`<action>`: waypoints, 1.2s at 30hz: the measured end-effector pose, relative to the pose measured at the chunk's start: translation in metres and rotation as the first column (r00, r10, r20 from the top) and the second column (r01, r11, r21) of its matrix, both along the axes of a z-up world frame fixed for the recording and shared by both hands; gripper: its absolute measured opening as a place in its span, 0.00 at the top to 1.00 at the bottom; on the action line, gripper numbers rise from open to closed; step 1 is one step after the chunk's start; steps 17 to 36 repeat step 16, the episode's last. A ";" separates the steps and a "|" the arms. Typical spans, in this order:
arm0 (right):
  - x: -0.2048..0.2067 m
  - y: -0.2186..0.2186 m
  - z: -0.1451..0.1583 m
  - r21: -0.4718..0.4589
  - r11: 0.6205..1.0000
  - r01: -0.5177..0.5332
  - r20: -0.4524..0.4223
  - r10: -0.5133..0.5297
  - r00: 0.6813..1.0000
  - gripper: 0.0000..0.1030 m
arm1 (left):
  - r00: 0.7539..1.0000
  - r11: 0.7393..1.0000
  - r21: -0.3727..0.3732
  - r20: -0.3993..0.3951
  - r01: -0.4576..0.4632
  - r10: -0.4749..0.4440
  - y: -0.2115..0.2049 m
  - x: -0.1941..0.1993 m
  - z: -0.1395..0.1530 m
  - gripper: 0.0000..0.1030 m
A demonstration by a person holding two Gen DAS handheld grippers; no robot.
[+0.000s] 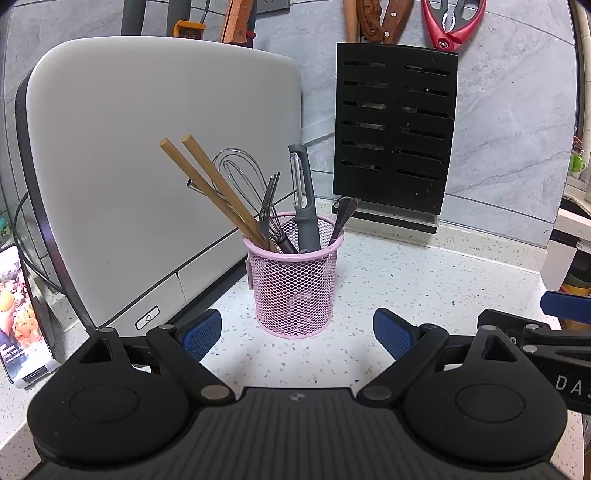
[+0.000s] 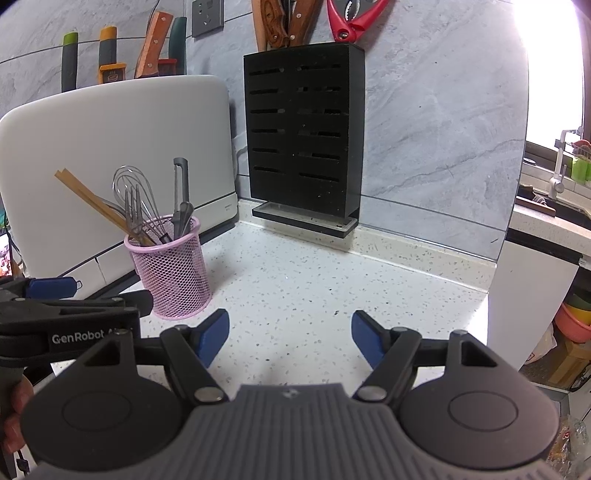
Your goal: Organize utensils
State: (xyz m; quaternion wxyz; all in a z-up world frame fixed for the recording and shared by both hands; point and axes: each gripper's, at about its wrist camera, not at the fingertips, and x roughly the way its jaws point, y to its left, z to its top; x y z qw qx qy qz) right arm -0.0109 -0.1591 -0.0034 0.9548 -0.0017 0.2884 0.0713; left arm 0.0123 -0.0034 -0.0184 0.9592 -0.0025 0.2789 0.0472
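Note:
A pink mesh cup [image 1: 295, 291] stands on the speckled counter and also shows in the right wrist view [image 2: 173, 273]. It holds wooden chopsticks [image 1: 207, 184], a wire whisk [image 1: 240, 173], a fork [image 1: 269, 206], a grey peeler [image 1: 304, 199] and a dark spoon [image 1: 343, 216]. My left gripper [image 1: 295, 332] is open and empty just in front of the cup. My right gripper [image 2: 290, 334] is open and empty over bare counter, to the right of the cup.
A white appliance [image 1: 147, 166] stands left of the cup. A black knife block [image 1: 391, 129] with knives and red shears [image 1: 452, 22] leans on the grey wall behind. A phone [image 1: 18, 314] stands at far left. The counter ends at the right [image 2: 491, 295].

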 end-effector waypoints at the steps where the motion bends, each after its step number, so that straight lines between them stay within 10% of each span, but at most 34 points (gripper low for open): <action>1: 0.000 0.000 0.000 -0.001 1.000 -0.002 0.000 0.002 1.000 0.30 | 1.000 1.000 0.000 0.000 -0.001 0.001 0.000 0.000 0.000 0.00; 36: 0.000 -0.001 0.000 -0.005 1.000 -0.008 0.000 0.008 1.000 0.30 | 1.000 1.000 -0.002 0.012 0.007 -0.007 -0.001 -0.004 0.002 0.00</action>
